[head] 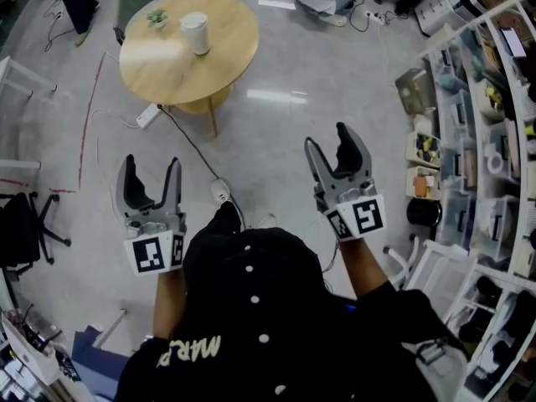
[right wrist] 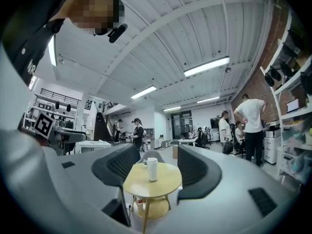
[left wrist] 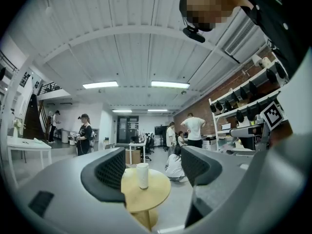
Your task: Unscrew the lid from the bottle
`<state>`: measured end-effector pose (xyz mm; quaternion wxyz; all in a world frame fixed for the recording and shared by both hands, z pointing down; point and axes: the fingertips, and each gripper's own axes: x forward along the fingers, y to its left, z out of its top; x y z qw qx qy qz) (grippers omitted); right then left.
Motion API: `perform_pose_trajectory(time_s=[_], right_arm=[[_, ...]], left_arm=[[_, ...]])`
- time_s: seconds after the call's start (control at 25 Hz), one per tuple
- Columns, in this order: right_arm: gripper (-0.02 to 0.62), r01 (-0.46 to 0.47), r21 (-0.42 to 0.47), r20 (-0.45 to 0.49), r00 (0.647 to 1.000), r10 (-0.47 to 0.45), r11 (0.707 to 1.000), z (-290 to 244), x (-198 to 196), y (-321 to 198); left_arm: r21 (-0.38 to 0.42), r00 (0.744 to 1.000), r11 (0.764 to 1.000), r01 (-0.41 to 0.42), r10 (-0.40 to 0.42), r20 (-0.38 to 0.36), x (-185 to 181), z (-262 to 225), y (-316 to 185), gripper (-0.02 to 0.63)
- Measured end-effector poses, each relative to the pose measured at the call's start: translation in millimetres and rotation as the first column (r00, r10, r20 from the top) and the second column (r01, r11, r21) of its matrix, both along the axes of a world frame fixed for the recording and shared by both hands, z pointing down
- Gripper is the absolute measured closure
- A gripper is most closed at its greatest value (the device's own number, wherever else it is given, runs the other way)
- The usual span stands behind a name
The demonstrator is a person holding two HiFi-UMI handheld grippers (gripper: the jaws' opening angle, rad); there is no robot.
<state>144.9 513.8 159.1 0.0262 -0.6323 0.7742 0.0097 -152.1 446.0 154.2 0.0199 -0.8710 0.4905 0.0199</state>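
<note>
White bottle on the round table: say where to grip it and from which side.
I'd grip the white bottle low on its straight cylindrical body, coming in level from the near side of the round table. It stands upright, the small plant sits beyond it, and the top stays free.

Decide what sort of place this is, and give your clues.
Probably an open-plan workshop office: stocked shelves along one side, desks further back, and several people standing about at work.

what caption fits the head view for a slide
Left gripper and right gripper, both open, face a white bottle on a round table.
</note>
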Motion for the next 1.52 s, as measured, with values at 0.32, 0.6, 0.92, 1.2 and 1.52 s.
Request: perform_pose_trajectory(time_s=[0.32, 0.6, 0.92, 1.2, 1.52], right_arm=[[0.331, -0.010, 0.023, -0.006, 1.000, 0.010, 1.000, -10.4, -18.9, -94.0], [0.331, -0.036, 0.058, -0.026, 0.999, 0.038, 0.998, -24.4, -44.3, -156.7], [0.331, -0.063, 0.059, -0.041, 0.997, 0.065, 0.996, -27.6, -63.5, -186.6], [0.331, -0.066, 0.038, 0.001, 0.998, 0.066, 0.997, -15.3, -37.9, -217.3], [0.333, -0.021, 0.035, 0.009, 1.000, 0.021, 0.999, -8.2, 7.4, -302.5]], left_arm=[[0.010, 1.000, 1.000, -0.028, 0.028, 0.001, -10.8, -6.5, -96.9, 0.267], [0.020, 0.996, 0.996, -0.085, 0.085, -0.009, -26.5, -10.1, -158.9, 0.267], [-0.001, 0.989, 0.990, -0.144, 0.144, -0.017, -34.3, 3.0, -198.5, 0.267], [-0.037, 0.989, 0.988, -0.149, 0.148, -0.015, -11.2, 23.9, -227.2, 0.267], [-0.052, 0.995, 0.993, -0.104, 0.104, -0.009, 30.4, 29.0, -298.3, 0.267]])
